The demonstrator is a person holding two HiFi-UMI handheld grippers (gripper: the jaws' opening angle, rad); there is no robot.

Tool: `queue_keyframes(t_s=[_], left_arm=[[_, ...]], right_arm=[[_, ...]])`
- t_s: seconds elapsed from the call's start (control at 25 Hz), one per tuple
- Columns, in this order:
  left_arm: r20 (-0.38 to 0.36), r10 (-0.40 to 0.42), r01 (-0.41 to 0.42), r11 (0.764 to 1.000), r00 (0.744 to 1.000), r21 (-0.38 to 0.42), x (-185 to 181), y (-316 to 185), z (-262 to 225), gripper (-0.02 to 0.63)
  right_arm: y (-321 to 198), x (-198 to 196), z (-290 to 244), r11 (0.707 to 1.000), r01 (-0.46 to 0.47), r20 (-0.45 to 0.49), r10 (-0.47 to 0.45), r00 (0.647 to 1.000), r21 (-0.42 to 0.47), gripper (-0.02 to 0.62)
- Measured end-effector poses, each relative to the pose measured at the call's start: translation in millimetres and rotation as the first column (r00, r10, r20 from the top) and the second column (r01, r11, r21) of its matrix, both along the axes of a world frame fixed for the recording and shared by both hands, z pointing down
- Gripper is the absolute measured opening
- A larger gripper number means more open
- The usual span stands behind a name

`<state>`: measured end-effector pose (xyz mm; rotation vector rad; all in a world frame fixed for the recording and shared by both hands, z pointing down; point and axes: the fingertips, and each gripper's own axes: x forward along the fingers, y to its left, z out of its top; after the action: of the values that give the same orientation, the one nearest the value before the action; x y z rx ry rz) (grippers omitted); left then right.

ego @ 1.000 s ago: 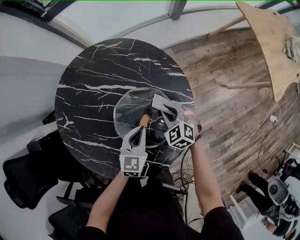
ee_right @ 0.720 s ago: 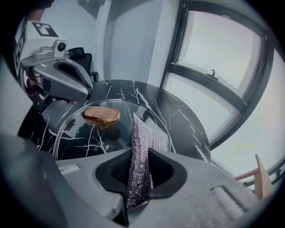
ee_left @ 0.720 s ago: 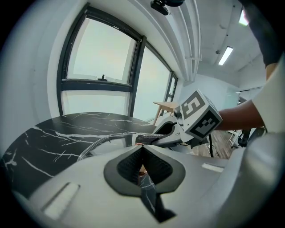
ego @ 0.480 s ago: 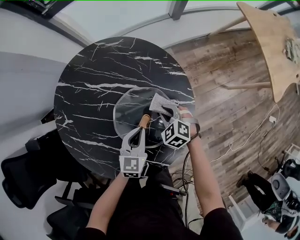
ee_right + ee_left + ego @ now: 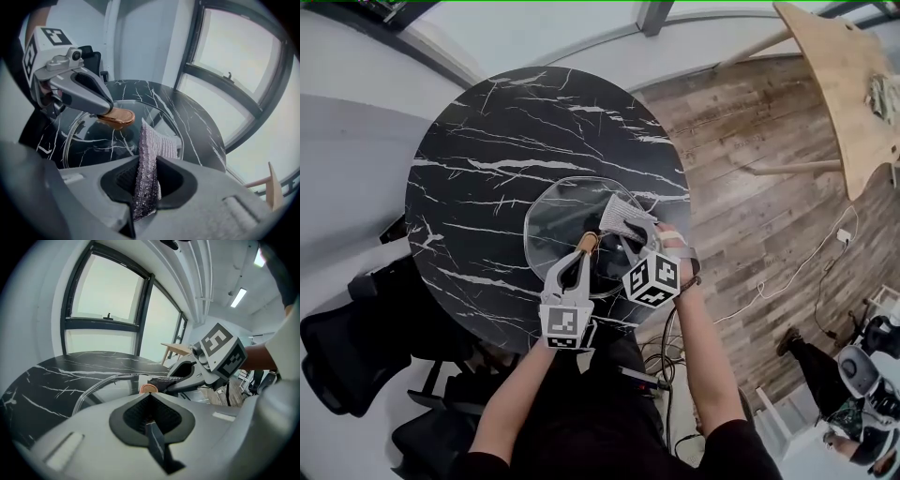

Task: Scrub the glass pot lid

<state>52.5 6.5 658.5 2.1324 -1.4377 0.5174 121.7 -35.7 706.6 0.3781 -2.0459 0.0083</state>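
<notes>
The glass pot lid [image 5: 562,225] lies on the round black marble table [image 5: 487,150], near its front right edge. My left gripper [image 5: 584,251] is shut on the lid's copper-brown handle [image 5: 589,243], which shows just past the jaws in the left gripper view [image 5: 149,388]. My right gripper [image 5: 630,231] is shut on a grey scrubbing pad [image 5: 619,216], whose free end rests on the glass right of the handle. In the right gripper view the pad [image 5: 149,154] stands between the jaws, with the left gripper [image 5: 110,111] on the handle [image 5: 117,117] and the lid's rim [image 5: 69,136] beyond.
A light wooden table [image 5: 844,84] stands at the far right over plank flooring with loose cables [image 5: 787,272]. Black chairs [image 5: 356,347] sit at the lower left beside the marble table. A window wall runs behind the table [image 5: 234,56].
My right gripper has drawn the pad a little nearer to me across the glass. The left gripper stays shut on the handle in the same place.
</notes>
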Motion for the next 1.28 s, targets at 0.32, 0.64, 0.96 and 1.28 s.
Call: queue_keyframes(t_s=[0.32,0.64,0.96,1.28], left_arm=[[-0.029,0.021,-0.02,1.0,0.999,0.013,2.0,0.5,-0.1,0.003],[-0.025,0.027,-0.027,1.0,0.999,0.016,2.2,-0.2,0.6,0.003],[-0.047,0.139,-0.14,0.99,0.989,-0.009,4.7,0.7,-0.8,0.003],[-0.038,0.192,-0.193,0.981,0.981,-0.027,8.6,-1.6,-1.2,0.003]], right_arm=[[13.9,5.7,-0.2,1.0,-0.016,0.001,0.016,1.0,-0.011,0.075],[37.5,5.5,-1.3,0.998,-0.046,0.012,0.046,0.999,-0.031,0.075],[62.9,3.4,-0.8,0.993,-0.095,0.041,0.098,0.994,-0.067,0.077],[63.9,2.3,-1.8,0.972,-0.209,0.072,0.217,0.974,-0.108,0.077]])
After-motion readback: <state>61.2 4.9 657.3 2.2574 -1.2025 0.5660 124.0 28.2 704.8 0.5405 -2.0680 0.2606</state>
